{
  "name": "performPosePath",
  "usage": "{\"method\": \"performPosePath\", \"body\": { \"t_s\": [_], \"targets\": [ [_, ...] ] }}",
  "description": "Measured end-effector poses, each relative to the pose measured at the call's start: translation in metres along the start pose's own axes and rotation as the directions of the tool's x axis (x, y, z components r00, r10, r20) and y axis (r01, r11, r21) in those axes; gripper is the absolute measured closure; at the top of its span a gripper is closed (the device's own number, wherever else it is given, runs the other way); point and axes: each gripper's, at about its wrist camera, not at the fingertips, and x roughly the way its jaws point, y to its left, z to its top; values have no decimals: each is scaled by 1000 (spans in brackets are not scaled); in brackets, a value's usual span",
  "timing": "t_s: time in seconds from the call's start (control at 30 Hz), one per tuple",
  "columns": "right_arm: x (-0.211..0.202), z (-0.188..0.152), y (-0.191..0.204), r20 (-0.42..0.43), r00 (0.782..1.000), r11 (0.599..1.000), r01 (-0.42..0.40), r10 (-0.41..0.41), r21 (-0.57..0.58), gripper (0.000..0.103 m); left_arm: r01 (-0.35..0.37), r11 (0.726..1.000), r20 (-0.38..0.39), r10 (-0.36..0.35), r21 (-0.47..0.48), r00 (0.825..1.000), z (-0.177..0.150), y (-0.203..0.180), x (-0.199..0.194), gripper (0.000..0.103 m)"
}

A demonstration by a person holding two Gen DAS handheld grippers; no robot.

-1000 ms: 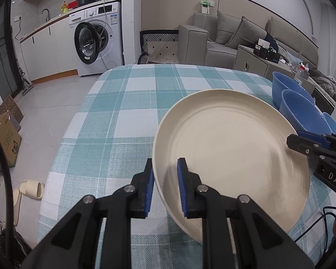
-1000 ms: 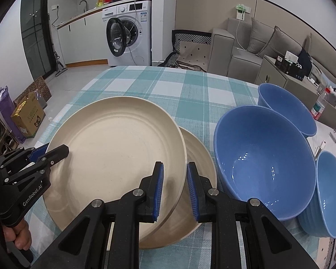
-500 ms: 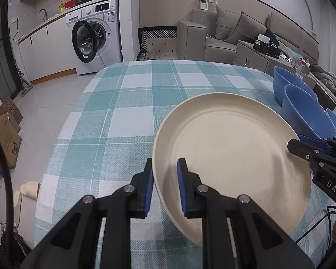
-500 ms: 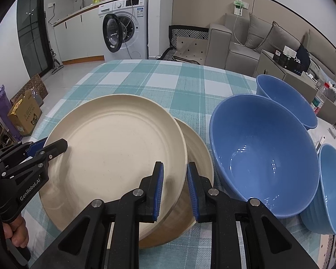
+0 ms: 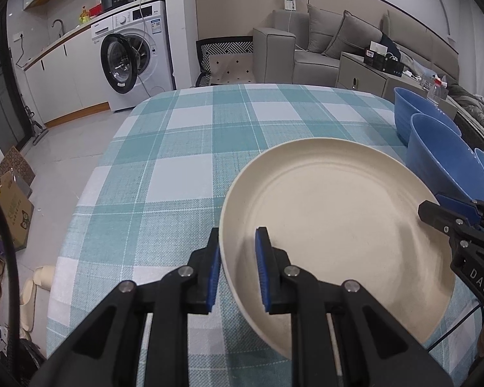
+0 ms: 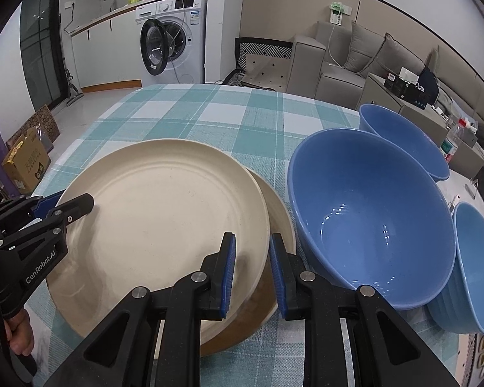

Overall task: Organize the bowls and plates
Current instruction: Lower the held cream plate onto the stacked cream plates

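Gripping a round matte cream plate (image 5: 335, 222) (smooth, shallow-rimmed): both tongs (image 5: 236, 269) (image 6: 250, 266).

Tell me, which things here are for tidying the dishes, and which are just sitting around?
For the job: top cream plate, held by the left gripper and right gripper; cream plate underneath; three blue bowls, big, far, right.

Just around: washing machine, sofa, cardboard box, checked tablecloth.
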Motion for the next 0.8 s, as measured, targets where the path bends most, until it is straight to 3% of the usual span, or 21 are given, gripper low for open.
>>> {"method": "performPosePath", "body": {
  "t_s": [0.8],
  "targets": [
    [11, -12, 2, 23, 995, 994, 97, -96, -41, 80, -46, 995, 13, 45, 89, 999, 0, -21, 10, 83]
  ]
}}
